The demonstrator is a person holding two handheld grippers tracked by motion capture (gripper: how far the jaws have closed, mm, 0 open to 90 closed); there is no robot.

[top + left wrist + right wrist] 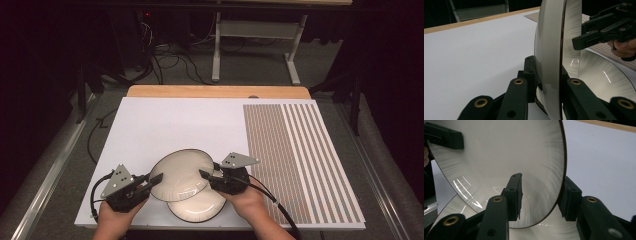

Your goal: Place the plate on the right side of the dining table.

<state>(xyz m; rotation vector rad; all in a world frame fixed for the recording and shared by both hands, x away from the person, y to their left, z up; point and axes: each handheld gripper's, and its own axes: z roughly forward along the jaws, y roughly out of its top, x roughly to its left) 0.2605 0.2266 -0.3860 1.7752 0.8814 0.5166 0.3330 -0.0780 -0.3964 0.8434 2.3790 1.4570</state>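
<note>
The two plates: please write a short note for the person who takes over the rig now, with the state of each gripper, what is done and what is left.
Left gripper: shut on the left rim of the upper white round plate with a dark edge.
Right gripper: shut on the right rim of the same plate.
This plate is held between both grippers, lifted and tilted over the second white round plate, which lies flat on the white board near the front edge.
Done: upper plate gripped on both sides and raised.
Left: probably to carry it off and set it down; where it goes cannot be told. Keep both grips closed.
</note>
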